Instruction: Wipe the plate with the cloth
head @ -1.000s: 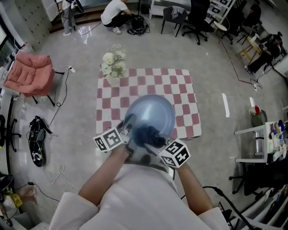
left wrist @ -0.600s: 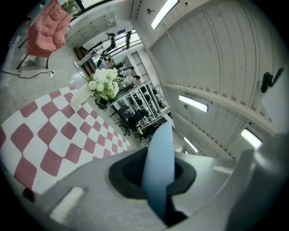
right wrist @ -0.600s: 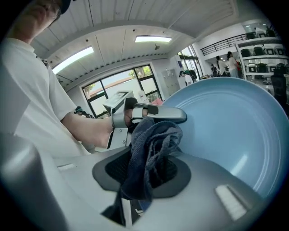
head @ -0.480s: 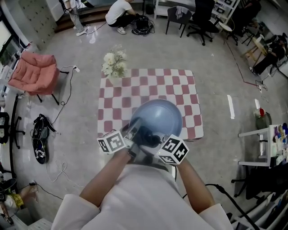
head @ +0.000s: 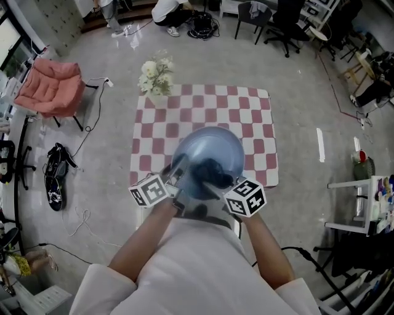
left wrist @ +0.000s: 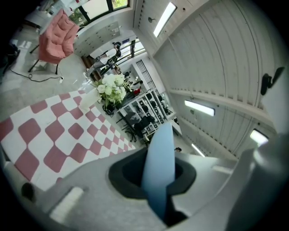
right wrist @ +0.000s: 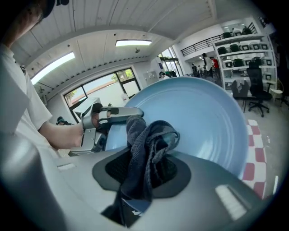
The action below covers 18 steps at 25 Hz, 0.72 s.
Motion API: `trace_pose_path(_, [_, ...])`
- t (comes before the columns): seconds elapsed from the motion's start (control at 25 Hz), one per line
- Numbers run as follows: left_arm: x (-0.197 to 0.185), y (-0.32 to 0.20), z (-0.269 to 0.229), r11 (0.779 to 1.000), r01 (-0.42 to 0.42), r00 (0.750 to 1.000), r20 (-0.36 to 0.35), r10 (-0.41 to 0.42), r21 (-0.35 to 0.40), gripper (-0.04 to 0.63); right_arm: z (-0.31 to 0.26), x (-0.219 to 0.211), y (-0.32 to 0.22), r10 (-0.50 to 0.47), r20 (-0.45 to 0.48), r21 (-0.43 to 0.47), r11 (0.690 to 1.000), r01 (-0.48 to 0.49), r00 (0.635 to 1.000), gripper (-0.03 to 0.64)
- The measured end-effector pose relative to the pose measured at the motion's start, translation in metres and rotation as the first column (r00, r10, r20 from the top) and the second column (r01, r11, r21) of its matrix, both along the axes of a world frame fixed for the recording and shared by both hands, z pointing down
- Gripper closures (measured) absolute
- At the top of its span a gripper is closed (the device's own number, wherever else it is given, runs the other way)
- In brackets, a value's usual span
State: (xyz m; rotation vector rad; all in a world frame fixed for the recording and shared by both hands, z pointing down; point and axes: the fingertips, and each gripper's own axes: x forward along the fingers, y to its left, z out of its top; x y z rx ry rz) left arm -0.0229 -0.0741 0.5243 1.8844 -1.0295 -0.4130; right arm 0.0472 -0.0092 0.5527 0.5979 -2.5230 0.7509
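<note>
Head view first: the plate, pale blue, is held up over the near edge of a table with a red-and-white check cover. It's tilted so its face is toward the person. Left gripper has it by the left rim. Left gripper view backs that up: the rim runs edge-on right between the jaws, and they're closed down onto it with no gap either side.

Right gripper is clamped on a dark cloth, and the wad sits on the plate's face, lower middle-ish. Right gripper view is the clearest on that. The jaws are pinched tight on the bunched grey-blue cloth, a tail of it hangs down between them toward the camera, and the top of the bundle looks to be against the plate's inner surface. That view also shows the left gripper across the plate, with a hand on its handle.

Other stuff: white flowers at the table's far left corner, a pink chair off to the left on the floor, and office chairs well behind the table.
</note>
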Motion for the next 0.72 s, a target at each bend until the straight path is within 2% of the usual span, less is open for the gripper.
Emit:
trace_pose_path(0.32, [0.012,0.002,0.004,1.000,0.030,0.999,0.015,-0.030,-0.004,0.558,0.018,0.077,-0.034,0.167,-0.095,0.004,0.986,-0.168,0.981,0.494])
trace_pose_path(0.6, [0.023,0.009,0.003,1.000,0.009,0.999,0.046,-0.009,0.018,0.558,0.017,0.105,-0.060,0.296,-0.107,0.046,0.955,-0.292,0.949,0.494])
trace_pose_path(0.72, [0.024,0.010,0.007,1.000,-0.014,0.999,0.044,0.014,0.006,0.558,0.008,0.105,-0.074,0.345,-0.080,0.083,0.937,-0.339,0.935,0.494])
